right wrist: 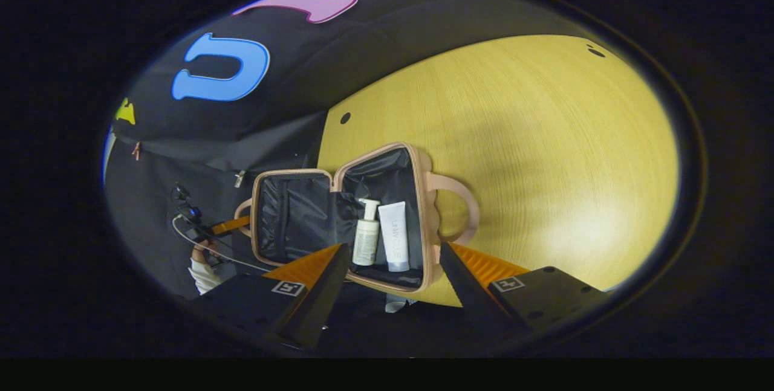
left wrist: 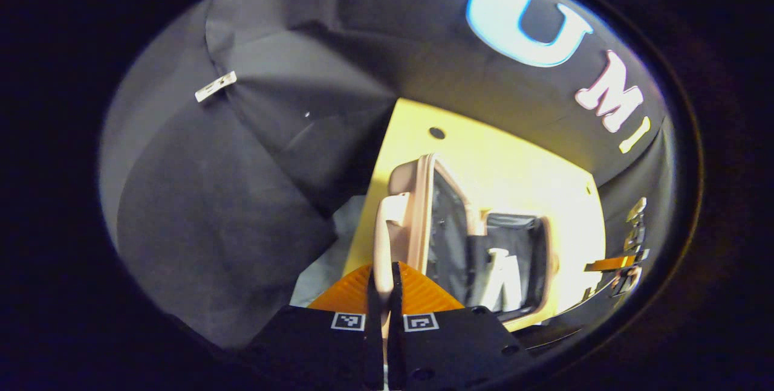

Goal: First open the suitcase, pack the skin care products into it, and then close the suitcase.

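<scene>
The left gripper [left wrist: 383, 306] has its fingers nearly together, pinched on the pink handle [left wrist: 383, 240] of the case's lid [left wrist: 423, 210], which stands on edge in the left gripper view, running from the fingertips toward 12 o'clock. The right gripper [right wrist: 393, 270] is spread wide and holds nothing; it hangs above the case [right wrist: 338, 216], apart from it. In the right gripper view the case lies open on the yellow table [right wrist: 544, 155], both halves flat or close to it, with the pump bottle [right wrist: 366, 234] and tube [right wrist: 394, 237] side by side in the half nearer the 3 o'clock side, just ahead of the open fingers at 12 o'clock. The other handle [right wrist: 459, 210] sticks out at about 1 o'clock. Opening and packing look done, as far as I can judge; only swinging the lid over and shutting the case seems left, and the left gripper's grip suits that.
</scene>
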`<state>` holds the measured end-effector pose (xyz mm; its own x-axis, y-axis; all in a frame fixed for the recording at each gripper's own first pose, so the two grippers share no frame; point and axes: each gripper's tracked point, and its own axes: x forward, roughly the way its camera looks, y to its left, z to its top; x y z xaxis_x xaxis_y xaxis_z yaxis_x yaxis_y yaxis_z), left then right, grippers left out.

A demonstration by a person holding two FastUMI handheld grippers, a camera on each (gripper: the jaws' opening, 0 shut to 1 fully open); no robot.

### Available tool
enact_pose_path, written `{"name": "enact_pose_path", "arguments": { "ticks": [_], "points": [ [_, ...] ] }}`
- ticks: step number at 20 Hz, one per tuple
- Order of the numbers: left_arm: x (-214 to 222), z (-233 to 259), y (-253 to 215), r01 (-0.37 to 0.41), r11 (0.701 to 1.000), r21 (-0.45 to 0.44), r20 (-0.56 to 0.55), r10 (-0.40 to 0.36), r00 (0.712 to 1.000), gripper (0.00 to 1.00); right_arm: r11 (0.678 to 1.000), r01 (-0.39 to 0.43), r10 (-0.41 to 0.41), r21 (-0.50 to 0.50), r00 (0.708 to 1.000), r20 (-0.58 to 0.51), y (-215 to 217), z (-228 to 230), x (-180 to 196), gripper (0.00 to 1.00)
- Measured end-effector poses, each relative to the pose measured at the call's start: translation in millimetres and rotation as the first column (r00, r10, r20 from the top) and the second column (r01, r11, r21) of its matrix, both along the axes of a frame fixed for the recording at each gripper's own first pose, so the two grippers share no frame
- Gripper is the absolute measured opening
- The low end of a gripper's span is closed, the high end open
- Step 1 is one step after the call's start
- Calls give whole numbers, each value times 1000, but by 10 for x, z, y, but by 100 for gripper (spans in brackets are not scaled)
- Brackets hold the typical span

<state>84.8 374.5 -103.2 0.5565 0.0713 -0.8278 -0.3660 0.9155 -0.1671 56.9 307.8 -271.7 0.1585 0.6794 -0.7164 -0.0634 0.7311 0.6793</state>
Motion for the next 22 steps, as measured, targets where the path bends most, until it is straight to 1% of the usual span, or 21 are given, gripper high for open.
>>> {"name": "enact_pose_path", "arguments": {
  "ticks": [2,3,4,5,6,7,8,9,11,12,14,16,19,20,21,22],
  "points": [
    [61,331,-396,33,999,-19,54,-32,998,8,1000,-10,9,8,999,47,-163,122,6,95],
    [127,482,-681,55,998,-29,83,-52,995,8,1000,-19,18,14,997,78,-252,198,-3,95],
    [206,559,-944,81,996,-31,107,-78,991,8,999,-31,29,14,991,130,-408,296,-14,95],
    [247,635,-1124,99,995,-23,121,-96,988,5,999,-41,39,5,983,178,-576,377,-22,95],
    [326,664,-1333,124,992,-16,131,-121,984,8,999,-42,42,-6,977,211,-715,432,-31,95],
    [435,696,-1575,149,989,-17,149,-145,978,9,999,-37,40,-14,969,242,-890,493,-44,95],
    [578,709,-2031,199,979,-35,167,-191,967,8,1000,-25,28,-14,964,264,-1073,571,-64,95],
    [706,608,-2544,270,961,-59,169,-257,952,8,1000,3,1,-15,957,289,-1325,654,-82,95],
    [874,371,-2992,333,939,-90,165,-316,934,8,998,51,-41,-24,950,308,-1592,687,-68,95],
    [986,209,-3285,368,923,-115,158,-349,924,8,997,80,-68,-23,947,315,-1715,723,-50,95],
    [1108,-138,-3641,421,897,-135,132,-405,905,8,993,118,-105,-22,941,322,-1904,771,-52,95],
    [1275,-595,-3999,462,870,-172,76,-456,887,8,988,150,-136,-19,936,324,-2067,791,-50,95],
    [1338,-1076,-4296,496,847,-191,-17,-508,861,9,978,206,-185,-31,927,328,-2326,755,-143,95],
    [1321,-1231,-4380,513,838,-185,-48,-529,847,8,973,227,-205,-33,923,325,-2438,768,-161,95],
    [1296,-1430,-4446,539,825,-168,-86,-557,826,8,966,255,-231,-36,920,316,-2548,734,-205,95],
    [1287,-1541,-4480,552,819,-159,-110,-570,814,8,963,267,-243,-39,920,309,-2610,706,-238,95]
  ]
}}
